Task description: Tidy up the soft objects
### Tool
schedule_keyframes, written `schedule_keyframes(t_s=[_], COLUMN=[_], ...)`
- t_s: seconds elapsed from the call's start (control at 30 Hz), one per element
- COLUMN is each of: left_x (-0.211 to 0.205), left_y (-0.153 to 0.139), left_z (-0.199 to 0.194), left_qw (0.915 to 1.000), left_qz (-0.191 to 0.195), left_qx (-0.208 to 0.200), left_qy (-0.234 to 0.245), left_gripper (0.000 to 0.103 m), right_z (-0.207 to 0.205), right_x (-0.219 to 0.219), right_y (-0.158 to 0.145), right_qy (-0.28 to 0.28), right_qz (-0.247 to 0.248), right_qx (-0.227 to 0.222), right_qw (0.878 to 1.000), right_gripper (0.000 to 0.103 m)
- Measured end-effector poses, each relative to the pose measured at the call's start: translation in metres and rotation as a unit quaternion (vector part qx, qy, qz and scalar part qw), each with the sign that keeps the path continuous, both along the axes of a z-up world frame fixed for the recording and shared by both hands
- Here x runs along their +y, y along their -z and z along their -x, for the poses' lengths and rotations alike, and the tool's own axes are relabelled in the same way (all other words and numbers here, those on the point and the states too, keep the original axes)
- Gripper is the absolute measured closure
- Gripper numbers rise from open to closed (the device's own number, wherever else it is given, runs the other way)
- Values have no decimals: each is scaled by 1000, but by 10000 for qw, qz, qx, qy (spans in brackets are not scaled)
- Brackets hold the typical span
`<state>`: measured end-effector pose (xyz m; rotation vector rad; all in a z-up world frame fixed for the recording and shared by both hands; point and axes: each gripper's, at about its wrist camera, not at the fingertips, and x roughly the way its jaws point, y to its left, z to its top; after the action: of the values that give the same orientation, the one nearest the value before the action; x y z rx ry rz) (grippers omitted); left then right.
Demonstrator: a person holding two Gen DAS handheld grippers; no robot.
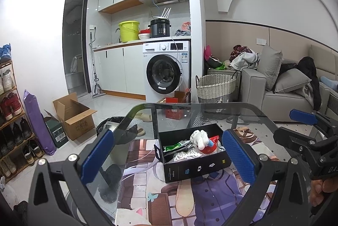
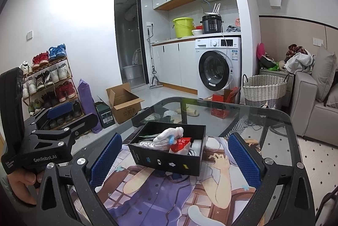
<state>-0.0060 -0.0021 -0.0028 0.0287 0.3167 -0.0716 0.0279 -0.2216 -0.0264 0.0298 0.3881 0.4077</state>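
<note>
A black box [image 1: 196, 169] stands on the printed mat of a glass table; it also shows in the right wrist view [image 2: 169, 159]. Inside it lie a white plush toy [image 1: 199, 137] [image 2: 172, 134], a red packet [image 1: 212, 140] [image 2: 182, 143], a green packet [image 1: 174, 146] and striped cloth [image 1: 186, 155]. My left gripper [image 1: 166, 157] is open and empty, its blue pads on either side of the box, short of it. My right gripper [image 2: 175, 160] is open and empty, also framing the box from the near side.
The glass table [image 2: 264, 118] carries an anime-print mat [image 2: 169, 194]. Beyond it are a wicker basket [image 1: 215, 86], a grey sofa [image 1: 285, 86] with clothes, a washing machine [image 1: 166, 69], an open cardboard box [image 1: 74, 116] and a shoe rack [image 2: 48, 82].
</note>
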Motion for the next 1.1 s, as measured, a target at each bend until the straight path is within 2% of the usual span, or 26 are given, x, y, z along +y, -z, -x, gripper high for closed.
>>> schedule_keyframes(t_s=[1.1], left_x=[-4], left_y=[2], left_z=[-3], left_qw=[9999], left_qz=[50], left_qx=[154], left_qy=[-48], left_gripper=[0], right_z=[-4], right_x=[0], right_y=[10], right_qy=[-81], right_qz=[6], right_qx=[63], right_qw=[9999], right_gripper=[1])
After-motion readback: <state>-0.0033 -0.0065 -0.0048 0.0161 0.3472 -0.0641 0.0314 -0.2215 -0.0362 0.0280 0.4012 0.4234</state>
